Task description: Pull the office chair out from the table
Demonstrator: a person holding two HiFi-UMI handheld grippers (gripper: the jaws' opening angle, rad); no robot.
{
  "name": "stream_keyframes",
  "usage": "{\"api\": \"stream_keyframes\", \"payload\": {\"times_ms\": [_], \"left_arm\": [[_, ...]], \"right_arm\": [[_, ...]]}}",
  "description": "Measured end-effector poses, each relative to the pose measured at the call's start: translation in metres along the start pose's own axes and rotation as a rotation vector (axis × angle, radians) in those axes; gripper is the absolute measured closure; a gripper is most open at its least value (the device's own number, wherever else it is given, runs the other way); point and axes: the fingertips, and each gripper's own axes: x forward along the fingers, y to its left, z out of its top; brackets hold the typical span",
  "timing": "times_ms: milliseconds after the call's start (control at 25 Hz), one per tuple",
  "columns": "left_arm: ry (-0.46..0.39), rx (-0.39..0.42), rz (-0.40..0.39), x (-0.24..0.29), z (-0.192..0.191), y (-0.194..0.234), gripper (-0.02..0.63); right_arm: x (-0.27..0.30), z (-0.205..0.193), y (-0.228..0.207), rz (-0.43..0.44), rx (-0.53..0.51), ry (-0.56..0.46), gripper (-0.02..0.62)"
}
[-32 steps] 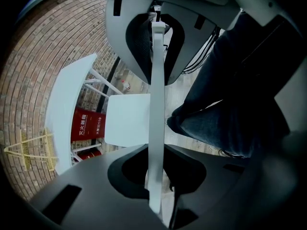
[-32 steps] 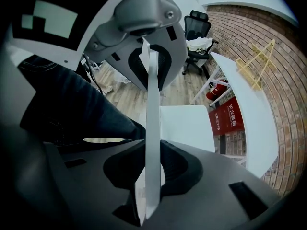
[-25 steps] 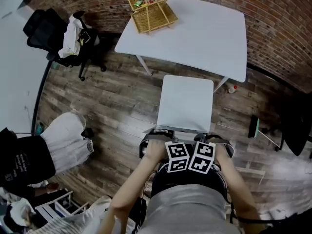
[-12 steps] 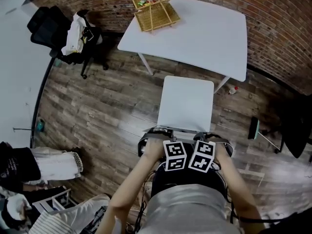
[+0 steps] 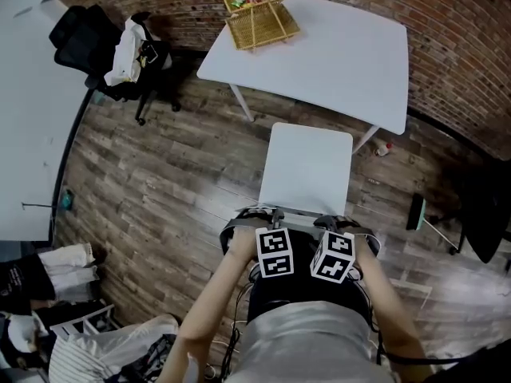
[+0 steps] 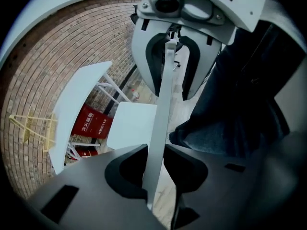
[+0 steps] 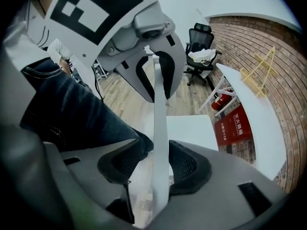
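Head view, nearest first: left gripper (image 5: 270, 214) and right gripper (image 5: 331, 220) straddle the thin, flat backrest (image 6: 160, 109) of the white chair (image 5: 307, 170). Both sets of jaws have just been opening and now sit slack around its edge. The smooth square seat stands clear of the white table (image 5: 335, 54). The pull looks done; next, lift both grippers away. A wicker basket (image 5: 259, 10) sits on the table's far corner.

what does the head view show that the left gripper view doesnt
Only the head view: the black office chair with clothes on it, and the person's forearms. Only the left gripper view: a red sign against the brick wall. Both: the white table, the basket, the white chair, and the left tool and right tool, whose jaws have just been opening, with the chair's backrest between them.
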Motion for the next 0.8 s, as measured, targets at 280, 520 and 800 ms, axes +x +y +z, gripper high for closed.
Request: {"api": "stream_keyframes", "payload": {"times_ms": [280, 520, 800], "left_arm": [[-0.107, -0.16, 0.032, -0.013, -0.005, 0.006, 0.469], [-0.157, -0.258, 0.06, -0.034, -0.004, 0.01, 0.453], [-0.487, -0.513, 0.141, -0.095, 0.027, 0.049, 0.49]], "right_arm": [[-0.022, 0.031, -0.01, 0.007, 0.137, -0.22, 0.399], [-0.062, 0.062, -0.035, -0.008, 0.26, -0.432, 0.408], [-0.107, 0.081, -0.077, -0.216, 0.416, -0.639, 0.457]]}}
